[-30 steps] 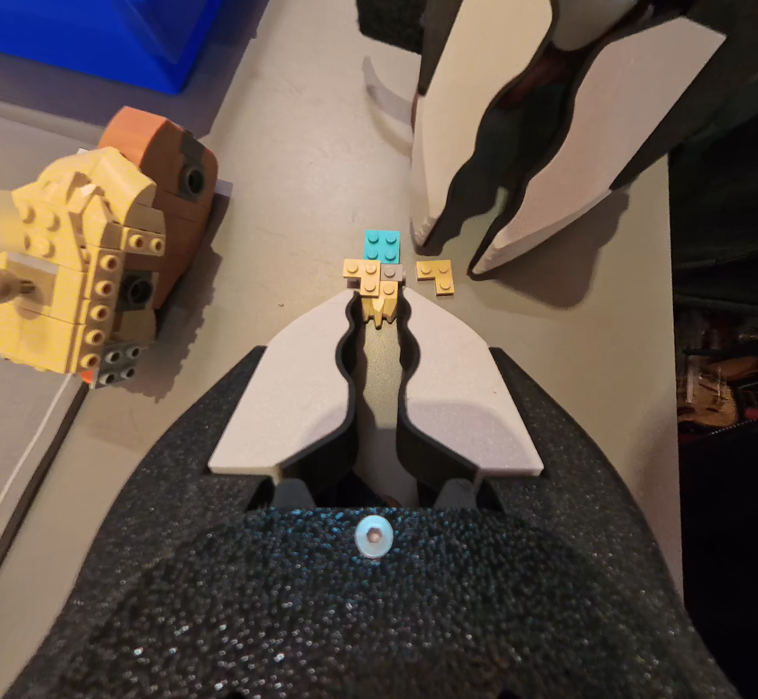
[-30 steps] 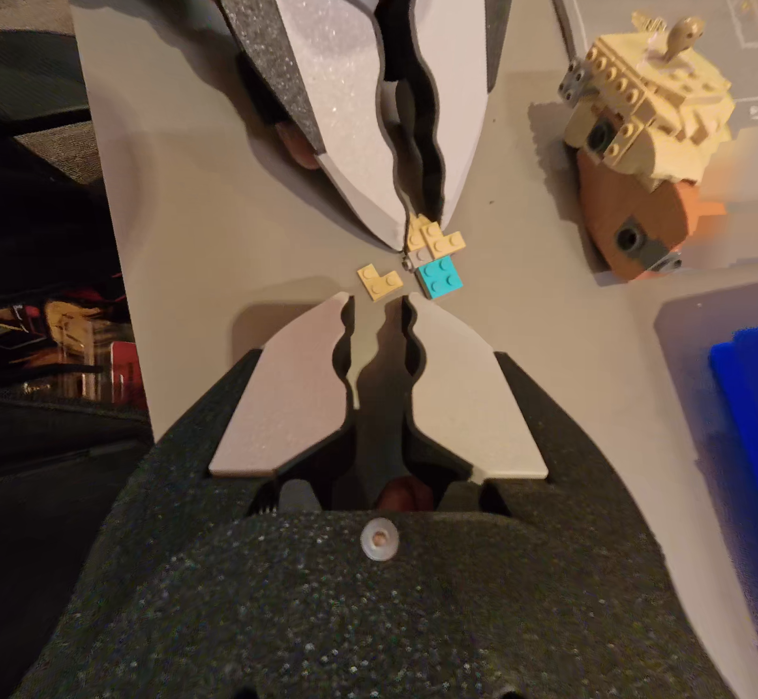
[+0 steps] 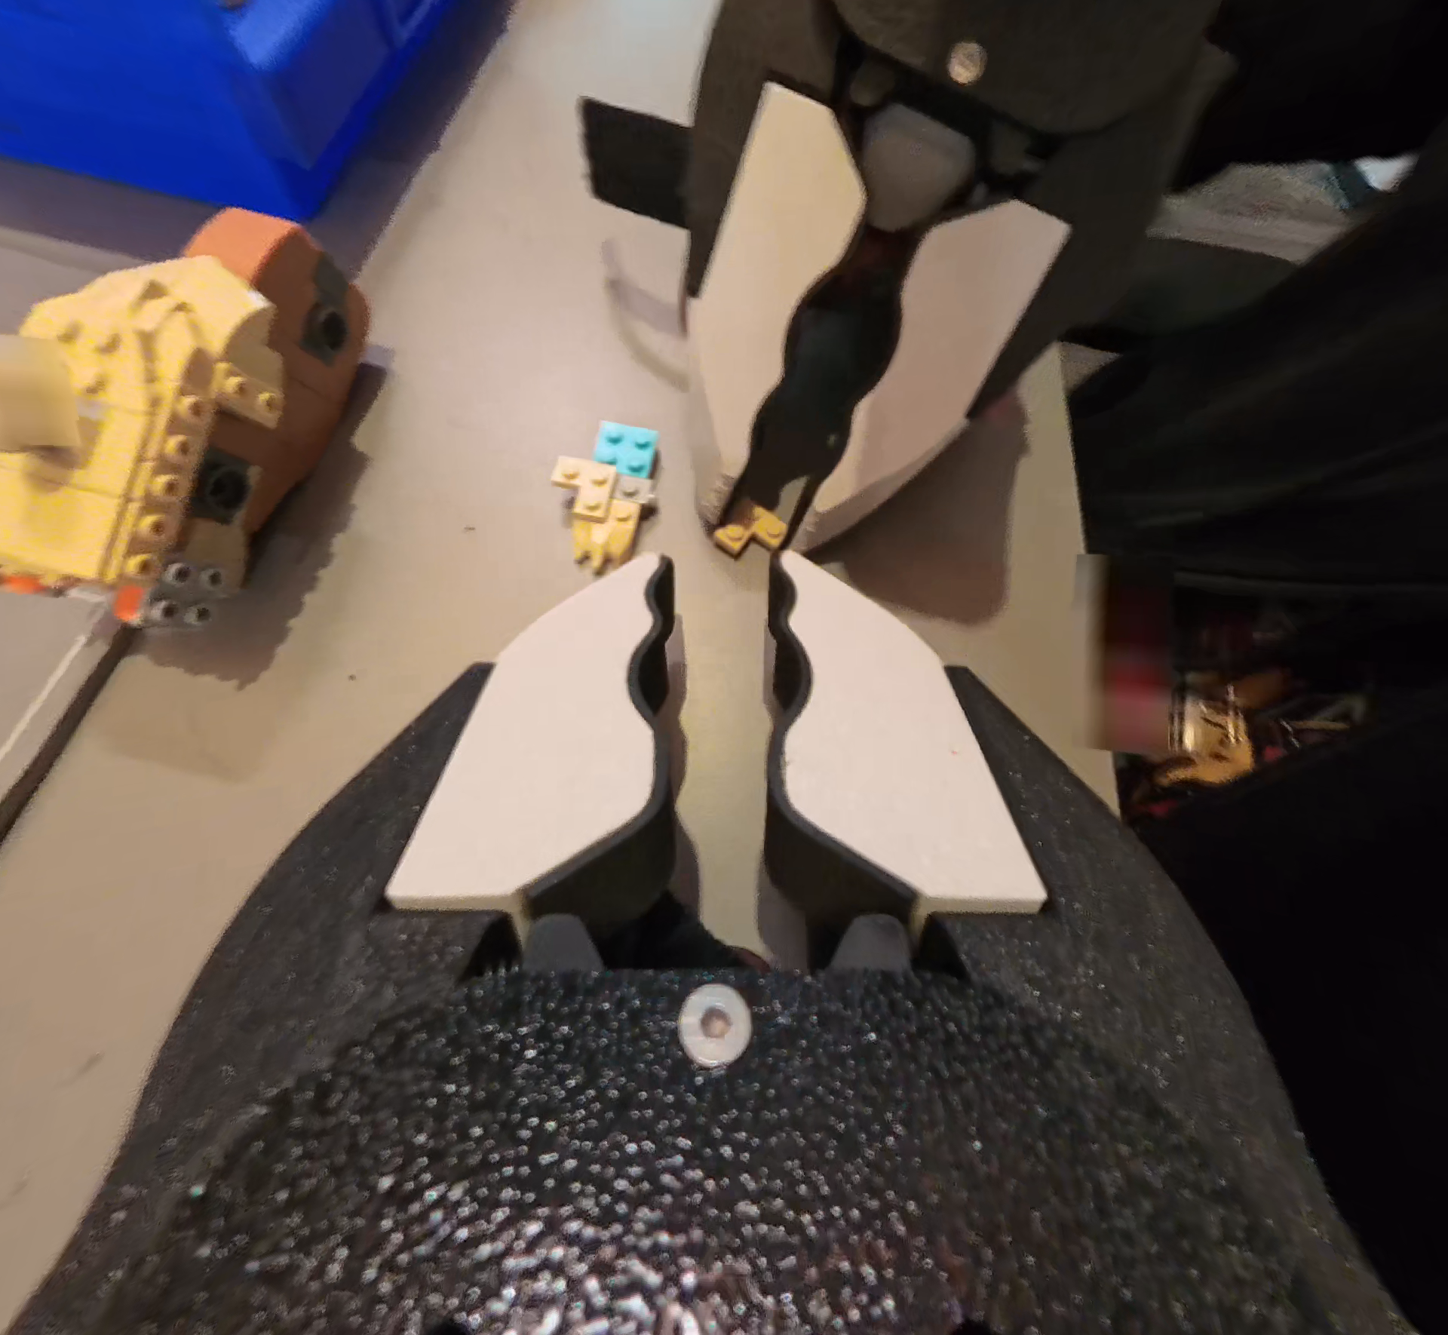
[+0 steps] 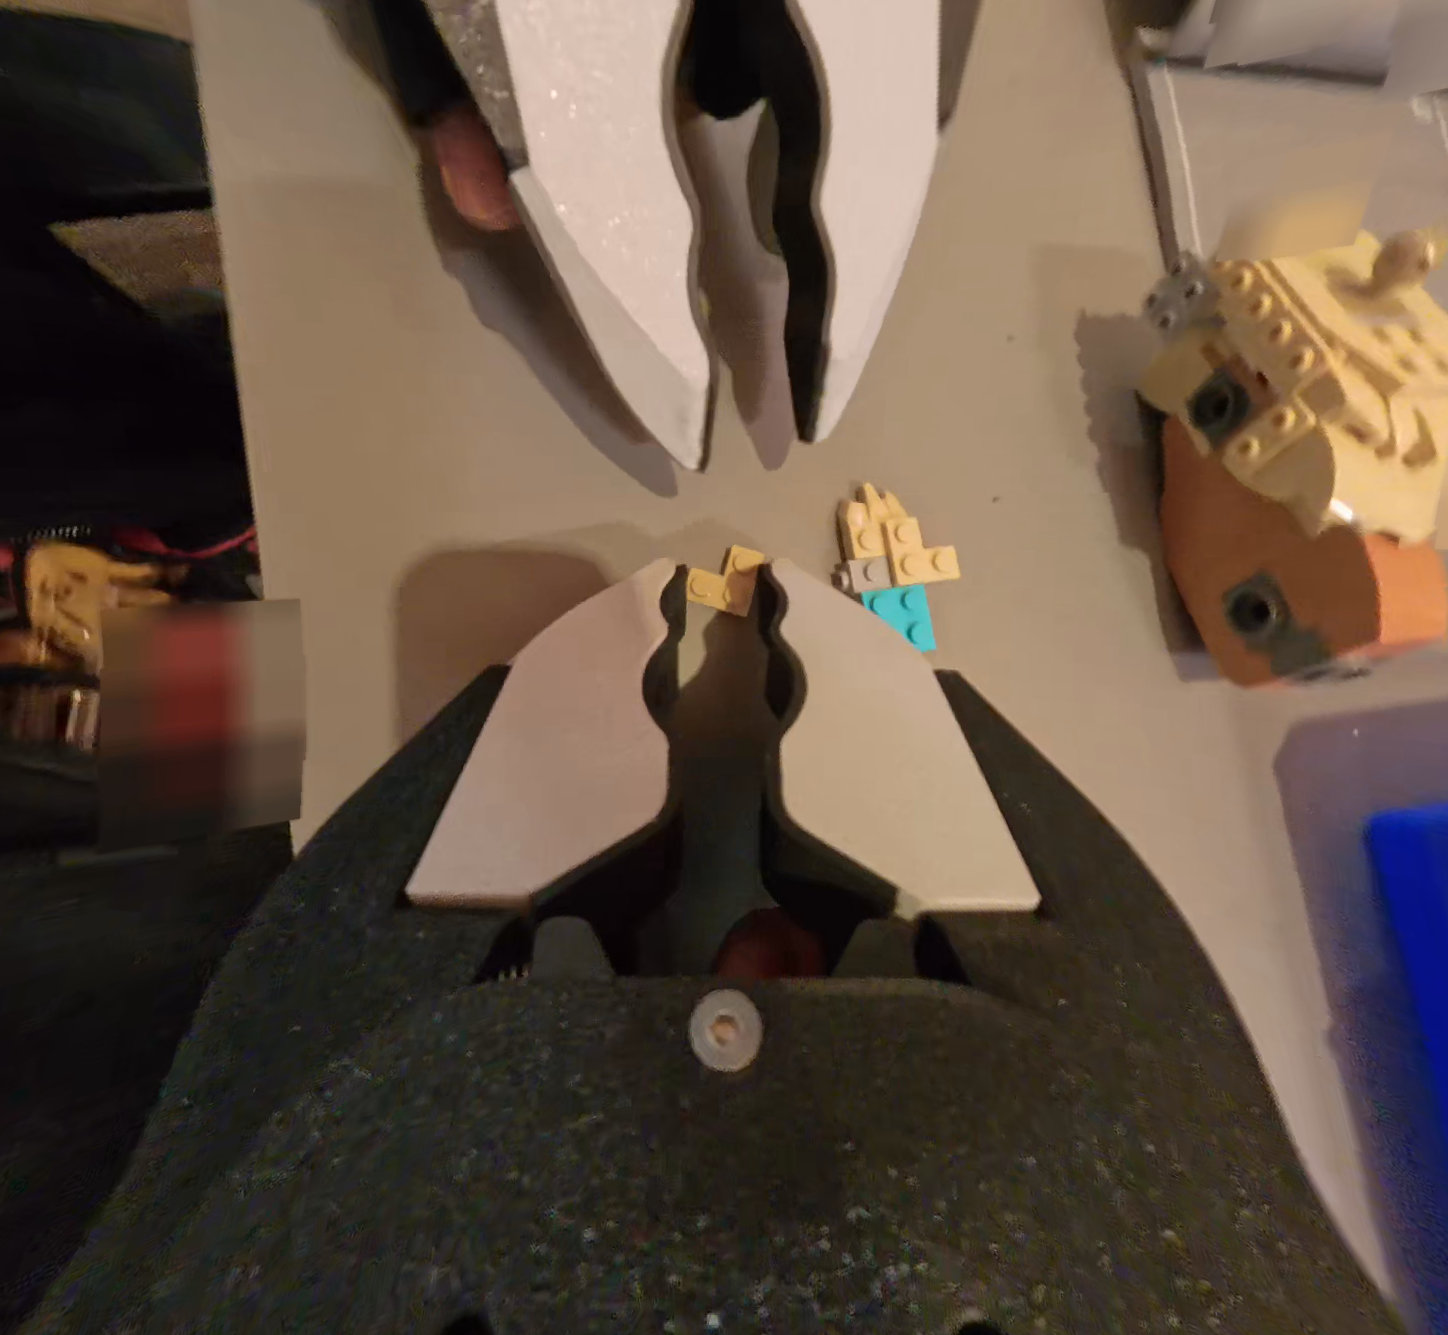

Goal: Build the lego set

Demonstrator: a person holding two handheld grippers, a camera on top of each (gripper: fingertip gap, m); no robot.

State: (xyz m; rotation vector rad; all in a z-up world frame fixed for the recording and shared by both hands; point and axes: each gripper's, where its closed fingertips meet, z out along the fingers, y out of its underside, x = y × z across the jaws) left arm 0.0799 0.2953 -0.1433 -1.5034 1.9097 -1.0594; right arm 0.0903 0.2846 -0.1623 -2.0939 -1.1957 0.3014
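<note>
In the left wrist view, the left gripper (image 3: pixel 721 565) has let go of the small assembly (image 3: pixel 607 486) it was pinching a second ago and has drawn back; its jaws now stand spread with nothing between them, bare bench (image 3: pixel 486 263) showing in the gap. The assembly lies flat on the bench just ahead and left of the fingertips, its long axis running from the teal plate at the far end to the pale pointed pieces at the near end, which aim toward this camera. The right gripper (image 3: pixel 764 514) has come down over the L plate (image 3: pixel 751 531), which sits at its tips. The big tan and brown model (image 3: pixel 180 427) stands well to the left, near the blue bin (image 3: pixel 196 43). In the right wrist view, the right gripper (image 4: pixel 725 580) has closed in around the L plate (image 4: pixel 725 580): the plate sits between the fingertips, seemingly pinched, one arm pointing forward and the other left. The assembly (image 4: pixel 897 565) lies just beside it on the right, teal end toward this camera, points away. The hold has passed across, so the likely next step is lifting the plate onto the assembly.
</note>
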